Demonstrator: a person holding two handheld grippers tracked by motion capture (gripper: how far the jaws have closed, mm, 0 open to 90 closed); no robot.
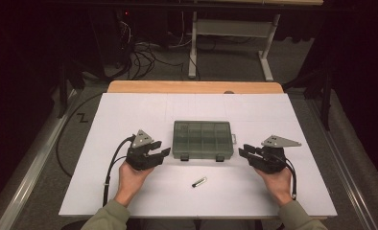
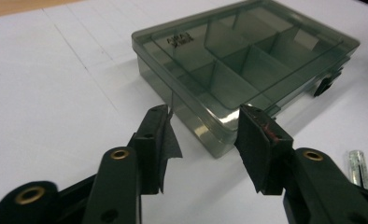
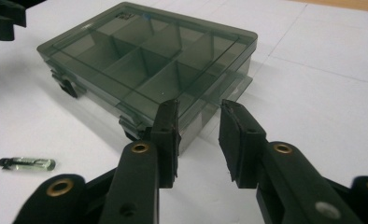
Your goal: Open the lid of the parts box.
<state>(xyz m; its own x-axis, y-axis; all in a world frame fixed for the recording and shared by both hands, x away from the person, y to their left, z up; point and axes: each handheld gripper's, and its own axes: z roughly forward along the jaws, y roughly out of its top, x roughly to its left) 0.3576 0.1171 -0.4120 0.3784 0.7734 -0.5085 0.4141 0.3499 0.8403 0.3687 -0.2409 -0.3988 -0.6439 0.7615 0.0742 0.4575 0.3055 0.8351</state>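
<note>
Held the left claw (image 1: 164, 153) about half open, pads bare, nothing gripped and nothing touched. Pointed it at the near left corner of the box (image 1: 203, 139), close to it but apart. Held the right claw (image 1: 242, 151) a little narrower, likewise empty. Pointed it at the box's near right corner, also just short of contact.

Found the box at the middle of the table (image 1: 129, 110), flat, lid shut, with two dark latches (image 1: 184, 157) on the near edge. Saw dividers through the tinted lid and, as far as could be told, nothing in the compartments.

Judged the box light, stiff and smooth. Took it for hard clear plastic, likely to slip between the pads and to skate over the white top if pushed from one side alone. Judged the short ends the best hold for steadying or lifting, one claw at each. Judged the latches the place to work for opening, with the other claw bracing the base. Expected the thin lid rim to flex if pinched hard.

Noted a vial (image 1: 199, 182) lying in front of the box, between the hands, well apart from both claws. Judged it probably glass, fragile and prone to roll.
</note>
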